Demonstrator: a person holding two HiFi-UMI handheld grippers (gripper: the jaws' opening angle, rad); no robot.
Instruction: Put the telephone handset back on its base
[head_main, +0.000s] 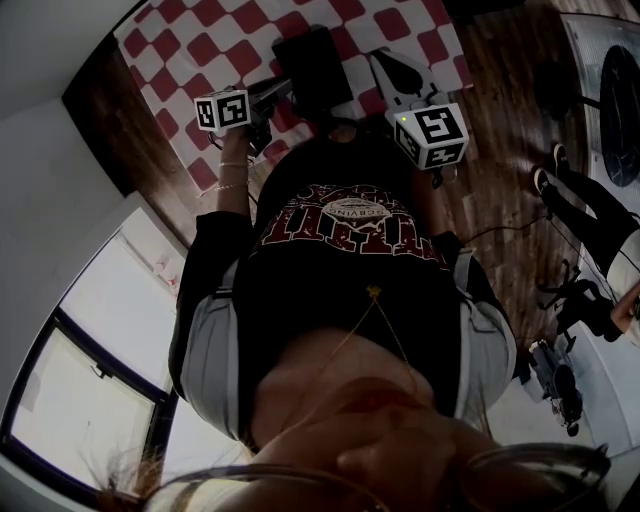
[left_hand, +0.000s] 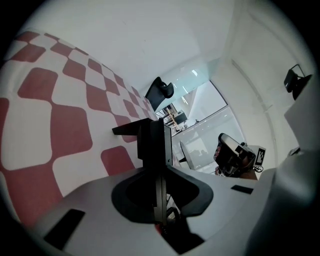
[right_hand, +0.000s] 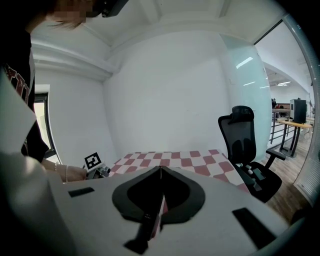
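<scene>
No telephone handset or base shows in any view. A table with a red-and-white checked cloth (head_main: 200, 45) (right_hand: 172, 160) (left_hand: 45, 120) stands in front of me. My left gripper (left_hand: 155, 125) is held out over the cloth with its jaws pressed together and nothing between them. In the head view it (head_main: 262, 105) is at the table's near edge beside its marker cube (head_main: 222, 108). My right gripper (right_hand: 160, 168) points across the table, shut and empty, and in the head view it (head_main: 400, 75) sits above its cube (head_main: 432, 133). A dark boxy shape (head_main: 310, 65) lies between them; I cannot tell what it is.
A black office chair (right_hand: 247, 145) (left_hand: 160, 92) stands at the table's side. My own torso fills the middle of the head view. Another person's legs (head_main: 590, 220) are on the wooden floor at the right, with cables and gear (head_main: 555, 375) nearby. A window (head_main: 90, 390) is lower left.
</scene>
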